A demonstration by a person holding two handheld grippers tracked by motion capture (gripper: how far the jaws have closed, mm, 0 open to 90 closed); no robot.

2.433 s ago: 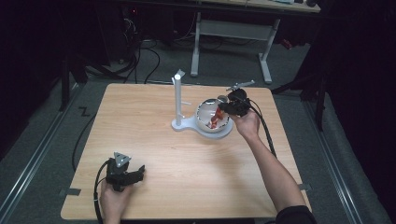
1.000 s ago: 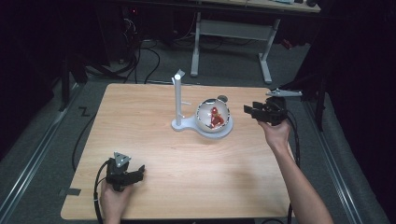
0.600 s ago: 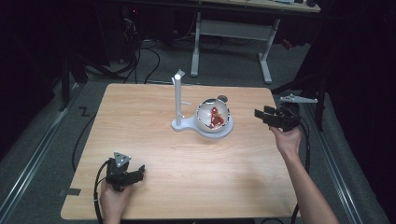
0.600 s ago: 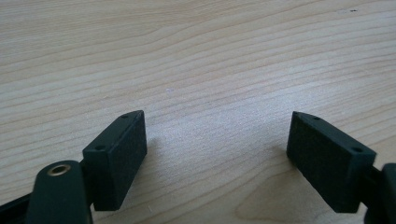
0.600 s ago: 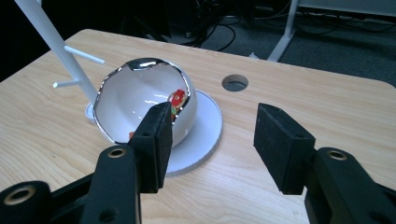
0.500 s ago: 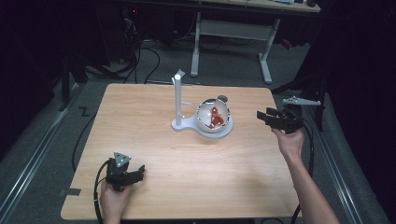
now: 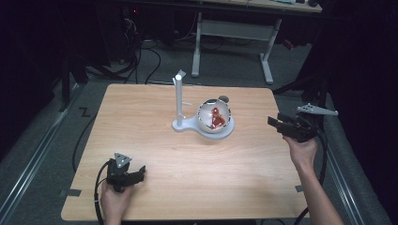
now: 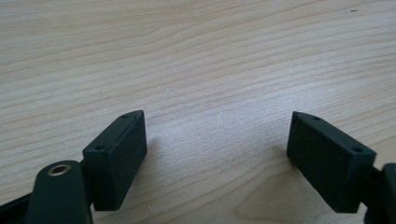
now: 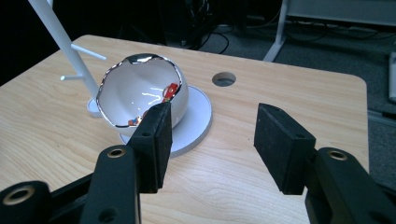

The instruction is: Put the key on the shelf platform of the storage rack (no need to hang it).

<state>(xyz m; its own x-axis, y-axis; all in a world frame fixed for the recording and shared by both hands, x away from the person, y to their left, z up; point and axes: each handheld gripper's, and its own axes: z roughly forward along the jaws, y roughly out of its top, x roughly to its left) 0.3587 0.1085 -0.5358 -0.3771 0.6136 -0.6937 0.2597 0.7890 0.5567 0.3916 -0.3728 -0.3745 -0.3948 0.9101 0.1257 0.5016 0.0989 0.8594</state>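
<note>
The table (image 7: 187, 187) is a pale wooden top, and everything here is placed against the bowl (image 7: 214, 116) that sits on it. The bowl is white with a shiny, jagged rim like a cracked shell; it rests on a round white plate (image 9: 198, 122) toward the far middle of the table. Just left of the bowl in the high view a white stand (image 7: 179, 101) rises upright from the same base, with thin pegs sticking out of its post. A cable hole (image 9: 223, 79) lies in the tabletop just behind the bowl. Inside the bowl lies a red toy (image 7: 216, 118) — small, with bits of other colour, too small to make out further. The right gripper (image 7: 277, 124) is held off to the right of the bowl, near the table's right edge, well apart from it and pointing toward it; its jaws have just been opening and stand released, with nothing between them. The left gripper (image 7: 139, 173) rests on the table well in front of the bowl and to its left, near the front edge — jaws spread wide over bare wood, grasping nothing.
</note>
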